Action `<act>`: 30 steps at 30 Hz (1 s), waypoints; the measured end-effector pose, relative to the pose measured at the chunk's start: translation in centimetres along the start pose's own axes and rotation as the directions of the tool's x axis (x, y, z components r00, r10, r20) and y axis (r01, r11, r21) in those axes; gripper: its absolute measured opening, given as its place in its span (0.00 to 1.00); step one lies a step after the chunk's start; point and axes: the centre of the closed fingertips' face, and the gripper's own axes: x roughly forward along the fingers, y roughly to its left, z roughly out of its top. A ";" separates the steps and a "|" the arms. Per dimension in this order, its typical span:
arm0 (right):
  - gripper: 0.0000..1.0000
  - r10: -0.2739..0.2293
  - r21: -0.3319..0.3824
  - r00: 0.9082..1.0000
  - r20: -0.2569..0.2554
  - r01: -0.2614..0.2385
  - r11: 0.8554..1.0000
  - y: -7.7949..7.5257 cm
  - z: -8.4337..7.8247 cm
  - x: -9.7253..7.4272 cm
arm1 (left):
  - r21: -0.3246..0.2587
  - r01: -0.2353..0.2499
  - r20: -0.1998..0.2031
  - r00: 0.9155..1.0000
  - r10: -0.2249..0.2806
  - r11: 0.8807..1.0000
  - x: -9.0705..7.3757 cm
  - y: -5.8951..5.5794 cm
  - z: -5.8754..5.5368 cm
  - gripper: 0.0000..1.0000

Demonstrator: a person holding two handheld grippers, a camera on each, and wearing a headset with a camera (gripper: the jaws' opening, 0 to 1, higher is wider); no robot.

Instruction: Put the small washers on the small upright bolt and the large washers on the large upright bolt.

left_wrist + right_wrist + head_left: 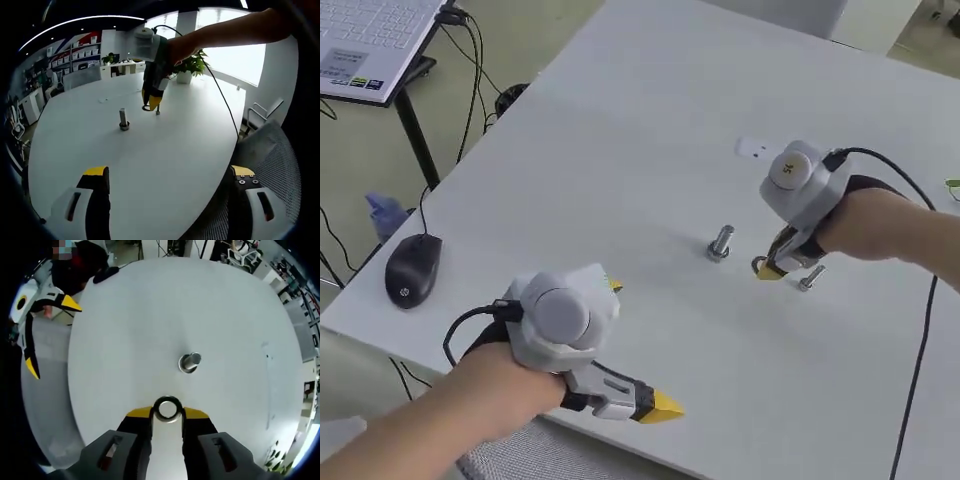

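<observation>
The right hand-held gripper (168, 413) is pinching a washer (157, 409) at lower centre, the large bolt (189, 361) standing just above it. The left hand-held gripper (168, 171) is hanging spread, and a mouse (412, 270) is lying far left.

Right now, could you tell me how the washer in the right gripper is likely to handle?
The washer looks like a rigid metal ring, so it probably won't flex. The right gripper pinches only its outer edge, and the shiny surface suggests it could slip. Being round, it would likely roll on the smooth table if dropped.
</observation>
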 end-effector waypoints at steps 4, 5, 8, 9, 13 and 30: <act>0.22 -0.003 -0.006 1.000 0.007 0.003 1.000 -0.7 0.7 0.0 | 0.003 -0.005 0.007 1.000 0.005 1.000 0.2 0.5 0.3 1.00; 0.22 -0.006 -0.008 1.000 0.009 0.006 1.000 -0.9 0.9 0.0 | 0.003 -0.005 0.008 1.000 0.005 1.000 0.2 0.6 0.3 1.00; 0.22 -0.012 -0.010 1.000 0.019 0.013 1.000 -1.8 1.8 -0.1 | 0.004 -0.003 0.004 1.000 0.003 1.000 0.5 0.8 0.2 1.00; 0.22 -0.014 -0.010 1.000 0.021 0.014 1.000 -2.1 2.0 -0.1 | 0.006 -0.002 0.001 1.000 0.002 1.000 0.5 0.9 0.1 1.00; 0.22 -0.018 -0.014 0.999 0.029 0.019 1.000 -2.9 3.1 -0.1 | 0.005 -0.001 -0.007 1.000 0.001 1.000 0.6 0.9 0.0 1.00; 0.22 -0.022 -0.045 0.999 0.029 0.023 0.999 -3.7 5.6 1.3 | 0.012 -0.002 -0.008 1.000 0.002 1.000 0.5 1.2 -0.1 0.99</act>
